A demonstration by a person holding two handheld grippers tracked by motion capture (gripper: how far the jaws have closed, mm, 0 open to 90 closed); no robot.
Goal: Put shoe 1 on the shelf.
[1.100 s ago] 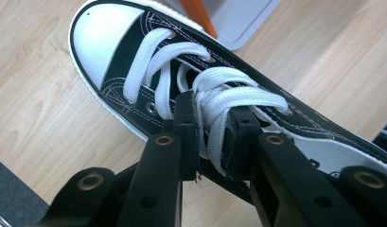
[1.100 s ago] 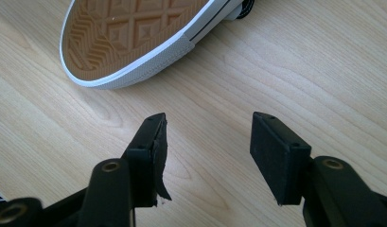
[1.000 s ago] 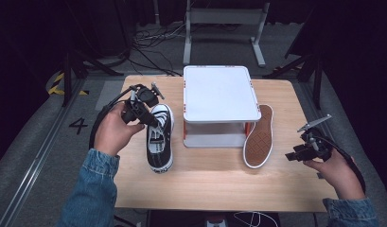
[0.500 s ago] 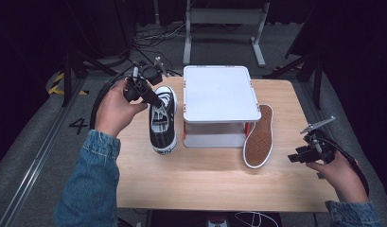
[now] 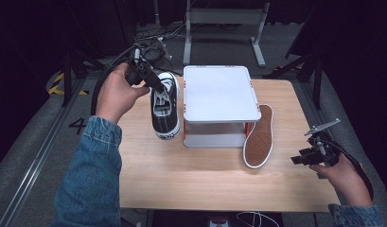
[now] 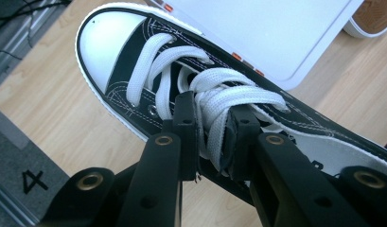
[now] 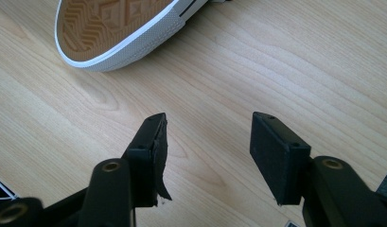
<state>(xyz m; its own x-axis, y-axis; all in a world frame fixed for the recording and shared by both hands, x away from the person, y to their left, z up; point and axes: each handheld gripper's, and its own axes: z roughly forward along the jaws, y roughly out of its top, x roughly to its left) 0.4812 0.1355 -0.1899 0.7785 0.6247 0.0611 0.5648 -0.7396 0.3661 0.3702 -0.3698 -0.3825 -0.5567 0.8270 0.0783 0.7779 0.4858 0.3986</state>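
Note:
A black canvas sneaker (image 5: 164,109) with white laces and toe cap hangs tilted above the wooden table (image 5: 205,179), left of the white stand (image 5: 219,92). My left gripper (image 5: 151,82) is shut on its laces and tongue; the left gripper view shows the pads clamped on the laces (image 6: 215,127) of the sneaker (image 6: 134,61). The second sneaker (image 5: 258,137) leans on its side against the stand's right leg, brown sole outward. My right gripper (image 5: 302,160) hovers low at the table's right edge, open and holding nothing (image 7: 207,146), with that sole (image 7: 110,23) ahead of it.
The white stand is a raised shelf on short legs with orange marks, in the middle of the table. Cables and a metal frame (image 5: 224,19) lie on the floor behind. A floor mark "4" (image 5: 78,125) sits left of the table.
My left hand has lifted the black sneaker off the table and carried it up and back, toe now hanging down. The right hand and the leaning sneaker have stayed put.

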